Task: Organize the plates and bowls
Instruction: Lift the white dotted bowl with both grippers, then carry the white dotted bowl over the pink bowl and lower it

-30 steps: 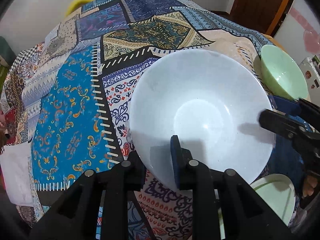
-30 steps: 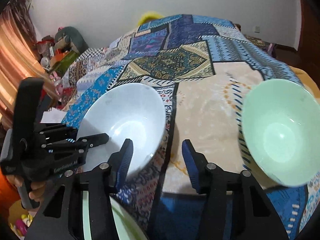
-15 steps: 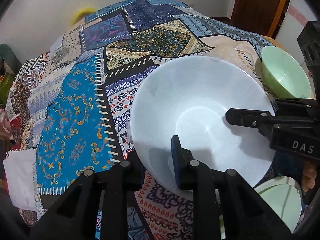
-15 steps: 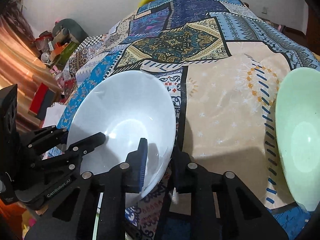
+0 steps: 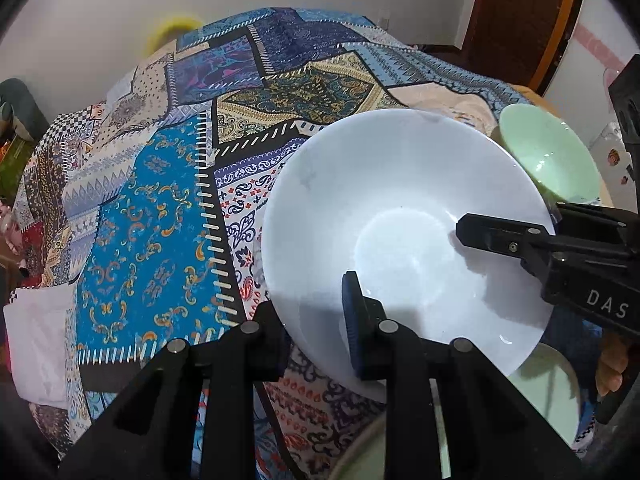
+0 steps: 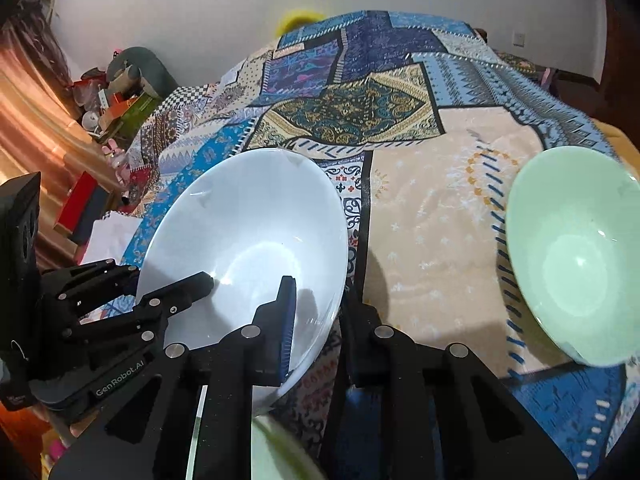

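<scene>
Covering most of both views, a patchwork cloth point(image 5: 160, 216) drapes the surface under a white wall point(image 6: 200, 8). On it, both the left gripper point(image 5: 316, 316) and right gripper point(image 6: 320, 320) clamp the white bowl point(image 5: 400, 208)'s rim, with the green bowl point(image 6: 576, 256) to its right and a green plate point(image 5: 552, 392) nearest.

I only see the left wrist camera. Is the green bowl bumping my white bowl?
Observer: No. In the right wrist view the green bowl sits apart from the white bowl, with beige cloth between them.
Operator: Is anything in the green one?
Observer: Nothing. Its whole inside shows there, and it is empty.
Operator: How does the other gripper hold my bowl?
Observer: The right gripper straddles the rim, with one finger inside the bowl and one outside.
</scene>
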{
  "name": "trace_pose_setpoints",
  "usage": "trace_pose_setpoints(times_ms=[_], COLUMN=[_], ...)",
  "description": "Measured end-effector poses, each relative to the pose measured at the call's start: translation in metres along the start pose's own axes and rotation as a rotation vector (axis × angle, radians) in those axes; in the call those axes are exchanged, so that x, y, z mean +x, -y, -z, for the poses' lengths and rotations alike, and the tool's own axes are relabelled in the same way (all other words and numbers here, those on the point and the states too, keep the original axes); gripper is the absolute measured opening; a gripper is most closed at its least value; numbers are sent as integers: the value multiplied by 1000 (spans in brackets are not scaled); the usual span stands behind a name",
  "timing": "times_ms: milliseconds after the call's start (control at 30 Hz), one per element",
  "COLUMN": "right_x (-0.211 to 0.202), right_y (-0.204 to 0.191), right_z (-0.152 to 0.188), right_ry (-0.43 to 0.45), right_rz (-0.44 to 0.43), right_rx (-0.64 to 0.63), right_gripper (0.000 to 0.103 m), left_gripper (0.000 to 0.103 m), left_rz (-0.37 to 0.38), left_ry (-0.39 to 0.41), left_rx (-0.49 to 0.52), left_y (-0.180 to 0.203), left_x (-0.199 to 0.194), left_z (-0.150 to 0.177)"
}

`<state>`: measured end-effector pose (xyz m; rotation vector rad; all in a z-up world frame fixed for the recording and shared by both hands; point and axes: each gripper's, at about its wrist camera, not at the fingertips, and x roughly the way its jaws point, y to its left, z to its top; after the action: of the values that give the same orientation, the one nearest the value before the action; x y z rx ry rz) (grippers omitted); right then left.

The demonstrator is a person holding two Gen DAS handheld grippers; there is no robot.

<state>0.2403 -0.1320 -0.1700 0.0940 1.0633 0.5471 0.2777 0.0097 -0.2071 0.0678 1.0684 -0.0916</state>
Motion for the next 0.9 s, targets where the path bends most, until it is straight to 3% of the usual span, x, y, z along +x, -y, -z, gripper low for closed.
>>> trace_pose_setpoints(times_ms=[500, 900], right_x=[-55, -72], right_y=[-38, -86], right_z=[17, 39], right_ry=[86, 126], right_rz=[1, -36], right_rx=[-65, -133], right_gripper=[19, 20], left_gripper=[23, 23], left_rz=[-13, -33], left_ry=[94, 157], left_rx=[-16, -84], left_y=[9, -14], left_x=[-80, -137], left_z=[30, 71])
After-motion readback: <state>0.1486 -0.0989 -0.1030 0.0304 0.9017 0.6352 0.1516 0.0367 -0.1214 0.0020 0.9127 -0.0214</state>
